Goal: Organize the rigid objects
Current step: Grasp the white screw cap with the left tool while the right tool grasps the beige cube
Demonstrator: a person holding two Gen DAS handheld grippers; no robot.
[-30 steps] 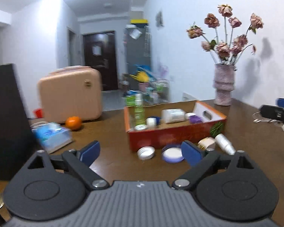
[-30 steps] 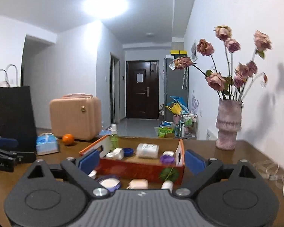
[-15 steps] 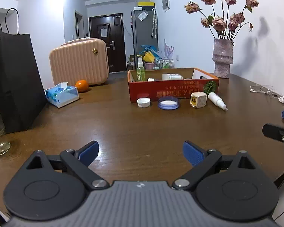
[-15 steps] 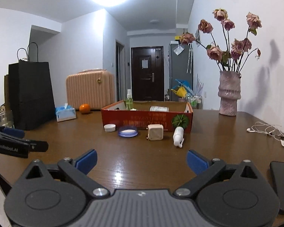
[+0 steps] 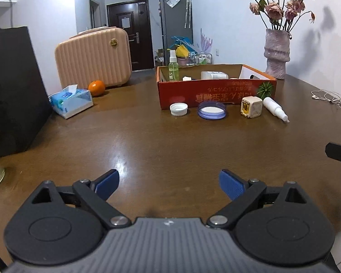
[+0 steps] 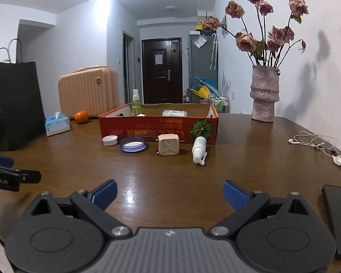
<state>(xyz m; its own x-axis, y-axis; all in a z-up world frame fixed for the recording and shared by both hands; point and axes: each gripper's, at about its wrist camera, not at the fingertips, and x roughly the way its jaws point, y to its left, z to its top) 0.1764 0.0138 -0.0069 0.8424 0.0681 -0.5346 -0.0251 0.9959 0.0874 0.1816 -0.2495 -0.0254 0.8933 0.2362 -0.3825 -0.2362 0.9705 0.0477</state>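
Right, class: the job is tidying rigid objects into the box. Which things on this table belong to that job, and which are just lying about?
Part of the job:
red cardboard box
white cap
blue-rimmed lid
cream cube
white spray bottle

Just lying about:
tissue pack
orange
pink case
black bag
vase of flowers
earphones

Pink suitcase (image 5: 93, 55), orange (image 5: 96, 88), tissue box (image 5: 71, 100), vase (image 6: 264, 93), earphones (image 6: 312, 141)

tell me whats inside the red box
Inside the red box: an upright green spray bottle and a white container lying down. The front wall hides the floor and anything lower.
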